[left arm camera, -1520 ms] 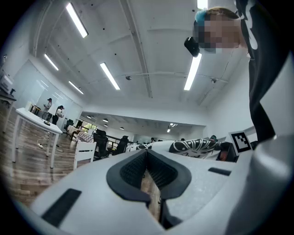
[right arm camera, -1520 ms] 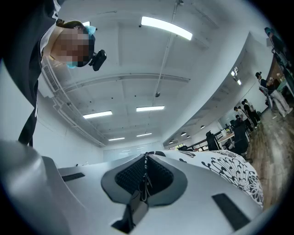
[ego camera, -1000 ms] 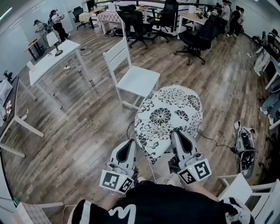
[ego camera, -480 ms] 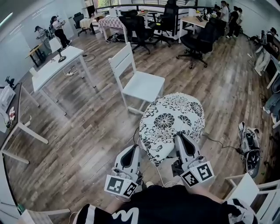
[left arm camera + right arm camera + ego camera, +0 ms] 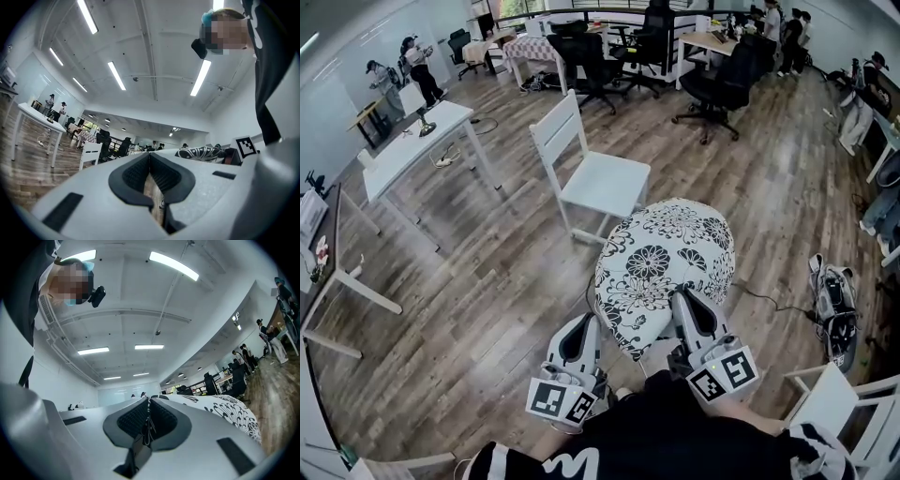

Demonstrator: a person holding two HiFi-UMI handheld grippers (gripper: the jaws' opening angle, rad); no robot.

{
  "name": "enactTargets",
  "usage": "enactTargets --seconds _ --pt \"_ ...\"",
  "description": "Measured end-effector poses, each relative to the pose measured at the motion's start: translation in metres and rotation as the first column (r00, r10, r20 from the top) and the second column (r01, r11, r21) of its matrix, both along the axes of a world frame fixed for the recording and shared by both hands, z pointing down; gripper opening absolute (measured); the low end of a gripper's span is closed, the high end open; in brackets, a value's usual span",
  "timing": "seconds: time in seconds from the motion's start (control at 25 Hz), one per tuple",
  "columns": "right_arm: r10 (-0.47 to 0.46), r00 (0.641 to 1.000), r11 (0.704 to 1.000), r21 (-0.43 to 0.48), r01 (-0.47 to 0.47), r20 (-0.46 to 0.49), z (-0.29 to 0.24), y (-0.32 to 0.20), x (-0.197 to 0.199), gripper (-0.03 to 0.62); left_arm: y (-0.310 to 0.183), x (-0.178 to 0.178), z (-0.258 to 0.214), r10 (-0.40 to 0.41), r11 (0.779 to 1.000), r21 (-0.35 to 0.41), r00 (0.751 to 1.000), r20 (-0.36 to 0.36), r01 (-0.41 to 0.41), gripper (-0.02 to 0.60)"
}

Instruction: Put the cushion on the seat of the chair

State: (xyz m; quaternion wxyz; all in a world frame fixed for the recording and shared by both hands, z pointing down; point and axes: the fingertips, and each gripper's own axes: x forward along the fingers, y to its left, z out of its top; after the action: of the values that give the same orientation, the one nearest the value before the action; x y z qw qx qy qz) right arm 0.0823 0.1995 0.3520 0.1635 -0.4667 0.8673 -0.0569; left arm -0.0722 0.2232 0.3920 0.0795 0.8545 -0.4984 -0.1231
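A round cushion (image 5: pixel 664 262) with a black-and-white flower print hangs in front of me above the wooden floor. My right gripper (image 5: pixel 686 307) is shut on its near edge, and a thin strip of fabric shows between the jaws (image 5: pixel 149 401); the cushion (image 5: pixel 225 411) spreads to the right. My left gripper (image 5: pixel 584 328) is beside the cushion's near-left edge, shut with nothing between its jaws (image 5: pixel 149 157). The white wooden chair (image 5: pixel 602 181) stands just beyond the cushion. Its seat is bare and its backrest (image 5: pixel 556 127) is on the left.
A white table (image 5: pixel 412 141) stands at the left, and black office chairs (image 5: pixel 727 80) at the back. A bag (image 5: pixel 832 300) and a cable (image 5: pixel 759 300) lie on the floor at the right. Another white chair (image 5: pixel 834 403) is near my right side.
The white chair sits slightly lower and nearer in view than a second ago. The cushion stays in the right gripper, and both grippers keep their pose.
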Motion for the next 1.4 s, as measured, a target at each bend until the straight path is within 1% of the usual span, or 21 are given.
enactTargets --seconds 0.12,0.32,0.6,0.76,0.92,1.16,1.4 --pt "-0.001 1.000 1.000 -0.008 0.001 -0.002 0.003 0.003 -0.001 0.029 0.002 0.001 0.001 0.004 1.000 0.001 1.000 0.007 -0.004 0.006" --pt "-0.001 1.000 1.000 -0.023 0.001 0.005 0.009 -0.009 0.005 0.028 -0.007 0.006 0.011 0.007 1.000 -0.025 1.000 0.003 -0.007 0.006" --pt "-0.048 0.998 0.998 -0.032 0.048 0.028 0.012 -0.038 0.000 0.029 -0.030 0.006 0.009 -0.027 0.999 -0.025 0.999 0.036 0.028 0.006" --pt "-0.087 0.996 0.996 -0.027 0.088 0.031 0.007 -0.069 -0.003 0.028 -0.054 0.008 0.006 -0.045 0.999 -0.020 0.998 0.045 0.046 0.006" --pt "-0.113 0.993 0.993 -0.017 0.114 0.029 0.000 -0.102 -0.001 0.029 -0.085 0.011 0.002 -0.068 0.998 -0.016 0.997 0.038 0.069 0.006" --pt "-0.142 0.989 0.990 -0.003 0.142 0.032 -0.008 -0.153 0.011 0.028 -0.131 0.027 -0.006 -0.084 0.997 0.001 0.996 0.042 0.084 0.006" --pt "-0.184 0.982 0.983 0.010 0.183 0.036 -0.014 -0.195 0.021 0.028 -0.168 0.039 -0.012 -0.126 0.992 0.018 0.991 0.048 0.125 0.006"
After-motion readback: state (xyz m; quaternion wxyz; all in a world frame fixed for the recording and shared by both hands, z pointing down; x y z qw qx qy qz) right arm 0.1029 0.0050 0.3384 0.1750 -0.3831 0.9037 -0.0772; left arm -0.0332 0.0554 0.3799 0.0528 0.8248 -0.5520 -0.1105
